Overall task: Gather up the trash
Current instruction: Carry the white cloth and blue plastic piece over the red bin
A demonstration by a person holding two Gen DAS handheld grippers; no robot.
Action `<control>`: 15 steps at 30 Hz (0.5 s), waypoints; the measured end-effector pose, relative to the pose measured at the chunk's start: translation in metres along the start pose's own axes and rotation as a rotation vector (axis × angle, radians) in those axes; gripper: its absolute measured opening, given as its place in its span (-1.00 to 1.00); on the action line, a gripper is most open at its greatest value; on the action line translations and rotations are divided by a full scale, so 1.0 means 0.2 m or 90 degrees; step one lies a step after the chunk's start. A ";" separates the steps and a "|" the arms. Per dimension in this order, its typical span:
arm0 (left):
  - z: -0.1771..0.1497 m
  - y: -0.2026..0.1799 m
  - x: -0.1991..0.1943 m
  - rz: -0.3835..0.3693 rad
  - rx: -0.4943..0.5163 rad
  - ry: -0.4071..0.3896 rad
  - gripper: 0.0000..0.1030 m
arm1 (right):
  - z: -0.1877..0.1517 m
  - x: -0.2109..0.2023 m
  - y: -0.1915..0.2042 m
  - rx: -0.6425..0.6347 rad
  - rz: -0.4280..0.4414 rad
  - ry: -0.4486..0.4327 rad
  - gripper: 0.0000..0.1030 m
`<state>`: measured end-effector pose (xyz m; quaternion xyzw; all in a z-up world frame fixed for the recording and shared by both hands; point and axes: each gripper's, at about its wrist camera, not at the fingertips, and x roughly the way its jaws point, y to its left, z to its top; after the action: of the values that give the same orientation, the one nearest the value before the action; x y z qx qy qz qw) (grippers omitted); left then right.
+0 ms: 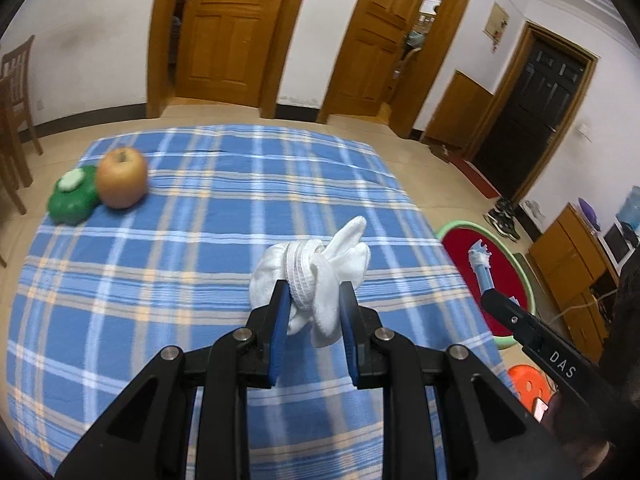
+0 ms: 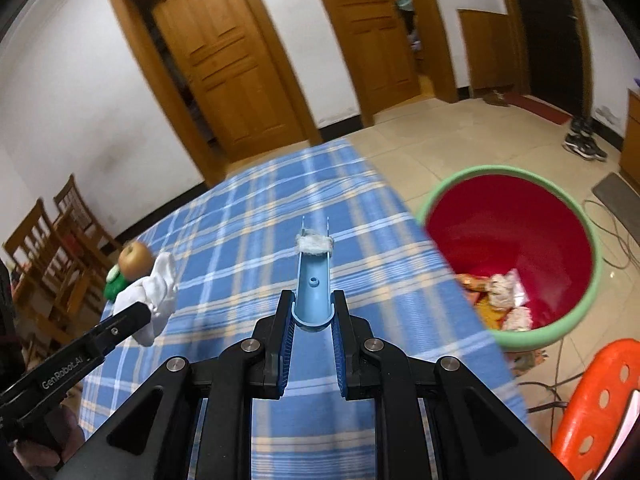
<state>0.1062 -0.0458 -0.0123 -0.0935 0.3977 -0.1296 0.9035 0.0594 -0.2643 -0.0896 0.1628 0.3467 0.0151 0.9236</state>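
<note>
My left gripper (image 1: 313, 300) is shut on a knotted white sock bundle (image 1: 316, 268) and holds it above the blue plaid tablecloth (image 1: 200, 260); the bundle also shows in the right wrist view (image 2: 158, 292). My right gripper (image 2: 313, 308) is shut on a light blue plastic handle (image 2: 314, 276) with white fluff at its tip, held above the cloth's right part. The same handle shows in the left wrist view (image 1: 482, 268) over the red bin (image 1: 468, 248). The red bin with a green rim (image 2: 516, 248) stands on the floor right of the table and holds several wrappers and wads.
An apple (image 1: 121, 178) and a green flower-shaped toy (image 1: 74, 196) lie at the table's far left. An orange plastic stool (image 2: 592, 404) stands at the near right, cables on the floor beside it. Wooden chairs (image 2: 56, 248) stand to the left. Shoes (image 2: 584, 144) lie by the dark door.
</note>
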 end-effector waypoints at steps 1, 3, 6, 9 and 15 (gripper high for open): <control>0.01 -0.03 0.02 -0.006 0.007 0.004 -0.53 | 0.01 -0.01 -0.04 0.008 -0.007 -0.002 -0.66; 0.01 -0.09 0.04 -0.014 0.021 0.009 -0.53 | 0.02 -0.02 -0.12 0.029 -0.022 -0.007 -0.66; 0.03 -0.17 0.08 -0.032 0.037 0.019 -0.53 | 0.03 -0.03 -0.23 0.058 -0.041 -0.012 -0.66; 0.05 -0.26 0.14 -0.049 0.051 0.030 -0.53 | 0.04 -0.04 -0.35 0.089 -0.058 -0.012 -0.66; 0.07 -0.42 0.25 -0.075 0.081 0.049 -0.53 | 0.04 -0.01 -0.53 0.133 -0.083 -0.006 -0.61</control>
<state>0.1366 -0.1390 -0.0145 -0.0539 0.4170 -0.2113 0.8824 0.0531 -0.3674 -0.1159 0.2351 0.3520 -0.0817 0.9023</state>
